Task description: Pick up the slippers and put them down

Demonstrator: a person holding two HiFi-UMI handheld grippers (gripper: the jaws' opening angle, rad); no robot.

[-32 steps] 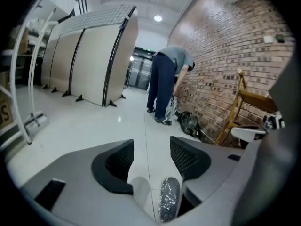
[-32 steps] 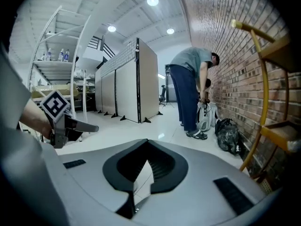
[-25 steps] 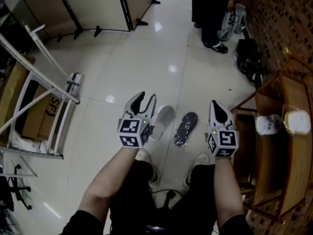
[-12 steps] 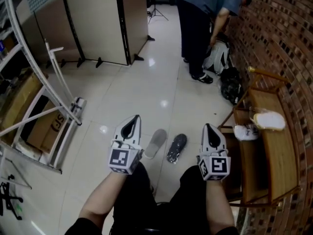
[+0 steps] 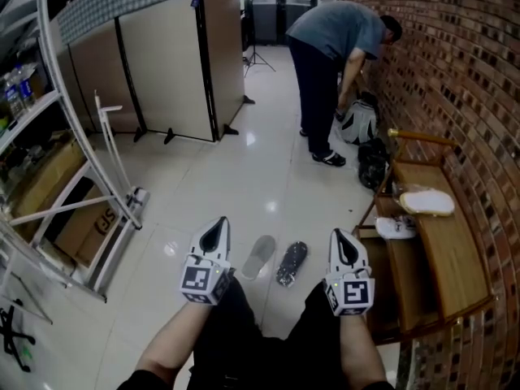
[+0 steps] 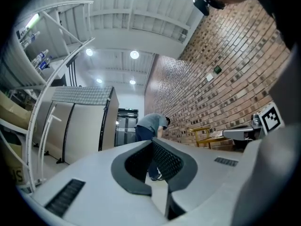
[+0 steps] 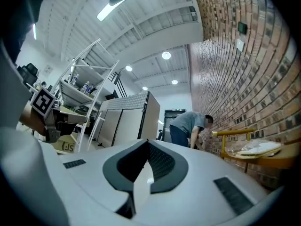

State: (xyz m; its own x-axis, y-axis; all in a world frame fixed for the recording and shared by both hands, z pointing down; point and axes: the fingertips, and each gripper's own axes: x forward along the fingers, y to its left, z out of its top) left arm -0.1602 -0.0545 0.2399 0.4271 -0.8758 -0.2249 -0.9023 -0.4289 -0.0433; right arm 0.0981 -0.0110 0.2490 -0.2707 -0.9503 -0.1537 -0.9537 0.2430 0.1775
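Two slippers lie side by side on the white tiled floor in the head view, a light grey one and a dark one with its sole up. My left gripper hangs above and to the left of the grey slipper, shut and empty. At the right of the dark slipper my right gripper is held at the same height, also shut with nothing in it. In the gripper views the left gripper and the right gripper point roughly level across the room, and neither view shows the slippers.
A person bends over bags by the brick wall. A wooden bench at the right carries white slippers. A metal rack with a cardboard box stands at the left, partition screens behind it.
Both grippers have risen away from the slippers, which stay on the floor. The left jaws, open a second ago, are shut. The head view has lifted and shows more of the room.
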